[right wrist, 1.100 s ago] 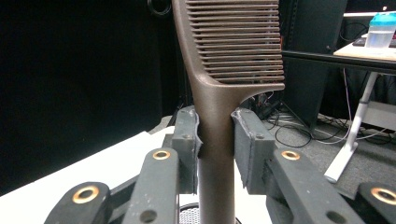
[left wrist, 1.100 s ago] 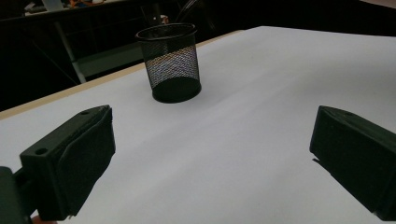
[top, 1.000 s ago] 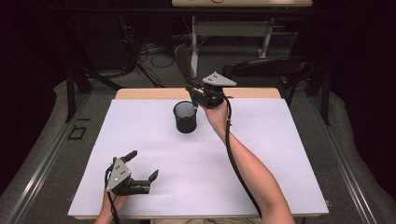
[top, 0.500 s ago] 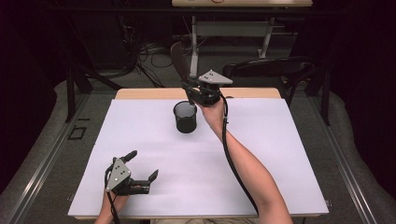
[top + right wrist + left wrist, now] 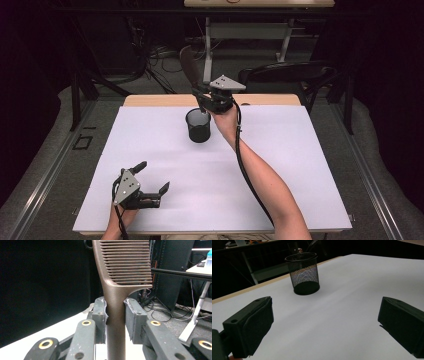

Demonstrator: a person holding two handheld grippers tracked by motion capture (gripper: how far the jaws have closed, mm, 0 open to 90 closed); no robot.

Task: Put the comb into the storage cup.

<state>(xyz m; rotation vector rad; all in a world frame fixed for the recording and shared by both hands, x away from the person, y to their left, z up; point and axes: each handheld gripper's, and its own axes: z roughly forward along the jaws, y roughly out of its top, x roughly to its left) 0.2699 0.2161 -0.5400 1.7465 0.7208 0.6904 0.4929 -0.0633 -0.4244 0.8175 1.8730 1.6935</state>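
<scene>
A brown comb (image 5: 187, 62) stands nearly upright, teeth end up, with my right gripper (image 5: 204, 101) shut on its handle. In the right gripper view the handle (image 5: 115, 302) is pinched between both pads and the teeth (image 5: 127, 260) rise above. The gripper hangs just over the far rim of a black mesh cup (image 5: 199, 128), which stands upright on the white table top (image 5: 280, 165). The comb's lower end is hidden. My left gripper (image 5: 154, 176) rests near the front left of the table, open and with nothing in it. The left gripper view shows the cup (image 5: 304, 273) far beyond the spread jaws.
A black chair (image 5: 290, 72) stands behind the table's far wooden edge (image 5: 150, 100). Cables (image 5: 155, 52) and desk legs lie on the floor beyond. Metal rails run along both sides of the table.
The right gripper and comb have shifted slightly over the cup, the comb tilting a little to the left. The left gripper has not moved.
</scene>
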